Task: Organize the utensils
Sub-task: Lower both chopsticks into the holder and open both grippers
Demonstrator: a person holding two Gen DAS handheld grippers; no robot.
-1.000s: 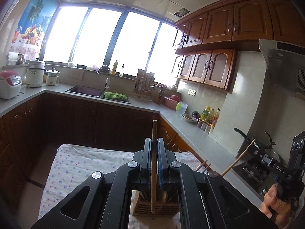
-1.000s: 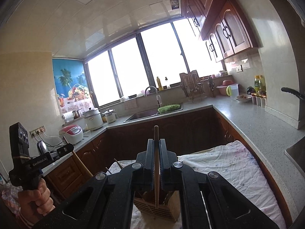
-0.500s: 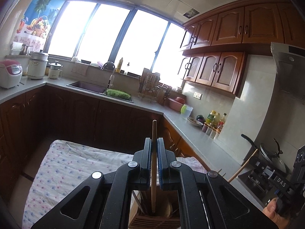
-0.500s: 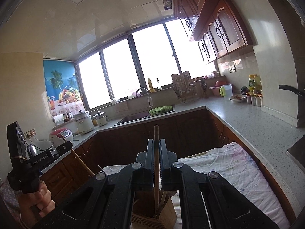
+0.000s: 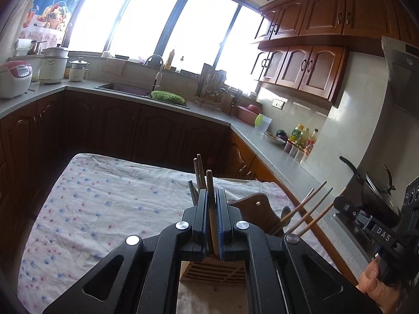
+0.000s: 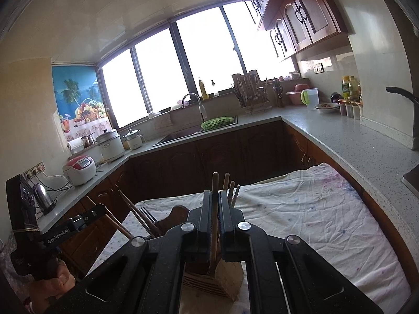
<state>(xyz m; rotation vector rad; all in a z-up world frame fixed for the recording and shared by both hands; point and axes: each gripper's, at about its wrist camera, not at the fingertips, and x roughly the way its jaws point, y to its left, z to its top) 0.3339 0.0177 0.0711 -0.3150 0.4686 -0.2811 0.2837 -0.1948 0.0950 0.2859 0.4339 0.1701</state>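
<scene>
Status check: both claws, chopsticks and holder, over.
Left claw shut on wooden chopstick. Right claw shut on another. Both tips down in slatted wooden utensil holder. Nothing blocking.

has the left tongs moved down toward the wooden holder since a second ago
Yes. The left tongs dropped lower: the chopstick tip, earlier level with the far countertop, now sits against the tablecloth, its lower end inside the wooden holder.

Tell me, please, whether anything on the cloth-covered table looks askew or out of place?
Mostly tidy. The wooden utensil holder stands upright on the cloth, but several chopsticks in it lean far out sideways, while others stand nearly straight. Nothing looks spilled or damaged.
</scene>
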